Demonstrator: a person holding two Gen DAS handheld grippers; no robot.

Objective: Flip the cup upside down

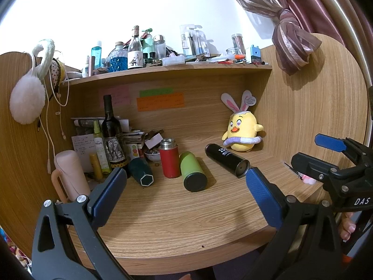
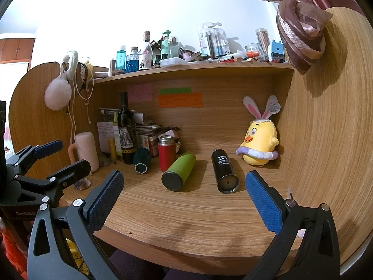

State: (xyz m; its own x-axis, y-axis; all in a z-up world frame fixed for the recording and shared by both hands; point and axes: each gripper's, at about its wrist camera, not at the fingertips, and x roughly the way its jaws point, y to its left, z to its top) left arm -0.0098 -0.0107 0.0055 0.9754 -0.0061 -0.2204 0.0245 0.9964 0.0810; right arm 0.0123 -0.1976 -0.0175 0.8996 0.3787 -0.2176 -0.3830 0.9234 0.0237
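Note:
Several cups are on the wooden desk [image 1: 174,210]. A red cup [image 1: 169,161] with a steel neck stands upright; it also shows in the right wrist view [image 2: 167,154]. A green cup [image 1: 192,171] [image 2: 179,171], a black cup [image 1: 227,160] [image 2: 225,171] and a dark teal hexagonal cup [image 1: 141,171] [image 2: 142,161] lie on their sides. My left gripper [image 1: 184,193] is open and empty, near the desk's front edge. My right gripper [image 2: 184,196] is open and empty, also short of the cups.
A yellow plush chick [image 1: 242,135] sits at the back right corner. A wine bottle [image 1: 112,135], small bottles, a pink jug [image 1: 70,175] and papers crowd the back left. A cluttered shelf [image 1: 174,70] runs above. Wooden side panels close both sides.

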